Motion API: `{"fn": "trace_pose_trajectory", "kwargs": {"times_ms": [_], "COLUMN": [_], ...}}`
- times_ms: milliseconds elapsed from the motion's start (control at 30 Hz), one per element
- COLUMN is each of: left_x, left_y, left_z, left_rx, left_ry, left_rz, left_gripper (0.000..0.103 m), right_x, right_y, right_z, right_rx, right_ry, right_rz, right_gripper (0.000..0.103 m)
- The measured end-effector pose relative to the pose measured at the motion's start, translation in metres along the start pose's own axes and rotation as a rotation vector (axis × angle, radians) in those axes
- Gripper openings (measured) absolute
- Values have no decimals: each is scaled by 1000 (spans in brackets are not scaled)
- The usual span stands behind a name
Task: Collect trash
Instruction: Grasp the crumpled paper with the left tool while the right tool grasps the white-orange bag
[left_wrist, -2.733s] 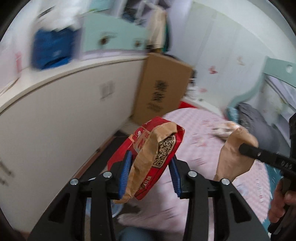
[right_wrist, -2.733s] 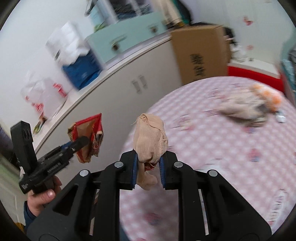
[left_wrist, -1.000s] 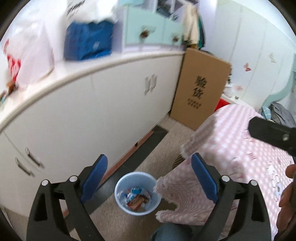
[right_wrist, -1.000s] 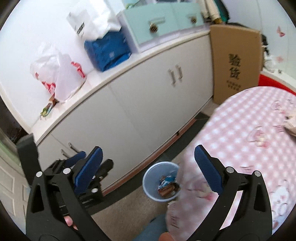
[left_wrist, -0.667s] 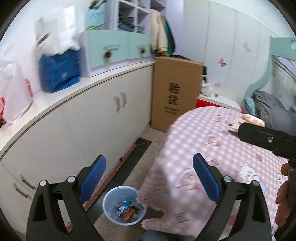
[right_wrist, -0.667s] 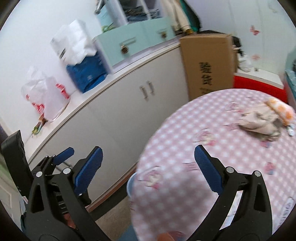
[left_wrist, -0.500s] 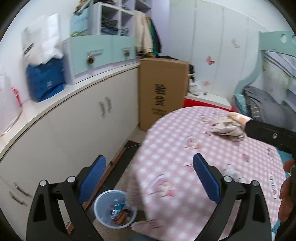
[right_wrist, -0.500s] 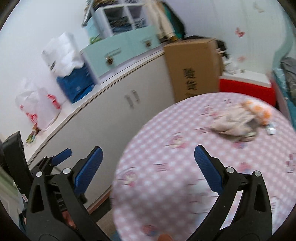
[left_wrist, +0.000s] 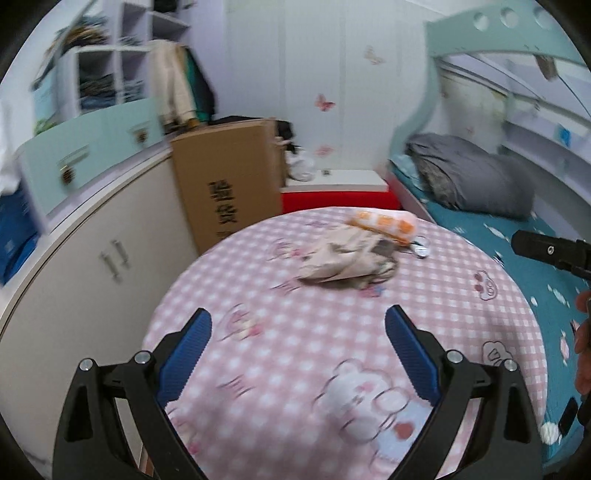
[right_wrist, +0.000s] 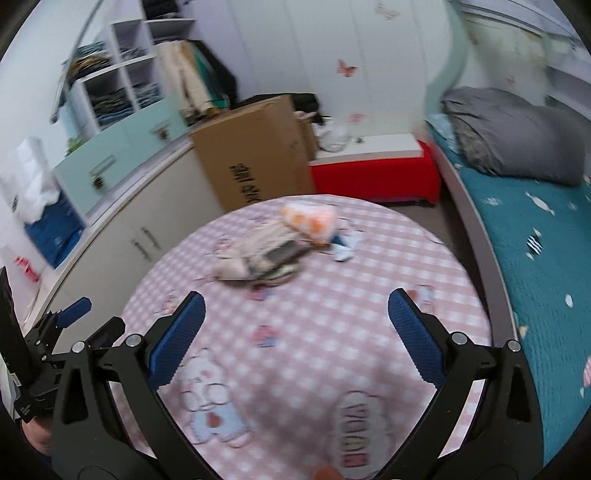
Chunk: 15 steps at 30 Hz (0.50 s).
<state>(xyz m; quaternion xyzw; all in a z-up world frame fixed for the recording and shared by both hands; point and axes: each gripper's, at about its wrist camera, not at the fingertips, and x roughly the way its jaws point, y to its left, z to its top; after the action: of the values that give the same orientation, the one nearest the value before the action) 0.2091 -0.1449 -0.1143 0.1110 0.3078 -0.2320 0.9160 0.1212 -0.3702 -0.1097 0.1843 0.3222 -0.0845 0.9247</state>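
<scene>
Bedroom setting: a round table under a pink checked cloth with cartoon prints (left_wrist: 325, 332) stands between a long white cabinet run (left_wrist: 85, 266) and a bed with a teal cover (right_wrist: 535, 236); a tall brown cardboard box (left_wrist: 229, 184) leans at the cabinet's end.

Left gripper (left_wrist: 297, 354): blue-padded jaws spread wide, nothing between them. Right gripper (right_wrist: 295, 336): likewise wide apart and empty. Both hang above the near half of the table, aimed at its far side.

Remaining trash sits in one cluster on the far part of the cloth: a crumpled beige paper wrapper (left_wrist: 343, 262) lying over something dark, an orange-and-white packet (right_wrist: 310, 221) touching its far edge, and small blue-white scraps (right_wrist: 343, 247) just beside the packet (motion blur prevents finer identification). No bin shows in either view.

Assessment: the step in hand appears to be the reach toward the next pick. Each gripper would need to travel forward and descend on a separate item, closing low enough to catch the thin wrapper without pinching the cloth.
</scene>
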Motion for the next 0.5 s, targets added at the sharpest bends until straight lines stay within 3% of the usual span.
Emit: {"fn": "trace_pose_trajectory", "kwargs": {"times_ms": [133,300,500], "left_x": [38,87,138], "left_y": [-27,-27,-26], "left_z": [10,25,34], "left_rx": [73,-13,-25], "left_ry": [28,62,113], "left_rz": [-25,-58,-64], "left_gripper": [93,93,93], "right_x": [6,22,50], "right_y": [-29,-47,-53], "right_z": [-4,-6,4], "right_rx": [36,58,56], "right_ry": [17,45,70], "right_rz": [-27,-38,-28], "right_gripper": [97,97,97]}}
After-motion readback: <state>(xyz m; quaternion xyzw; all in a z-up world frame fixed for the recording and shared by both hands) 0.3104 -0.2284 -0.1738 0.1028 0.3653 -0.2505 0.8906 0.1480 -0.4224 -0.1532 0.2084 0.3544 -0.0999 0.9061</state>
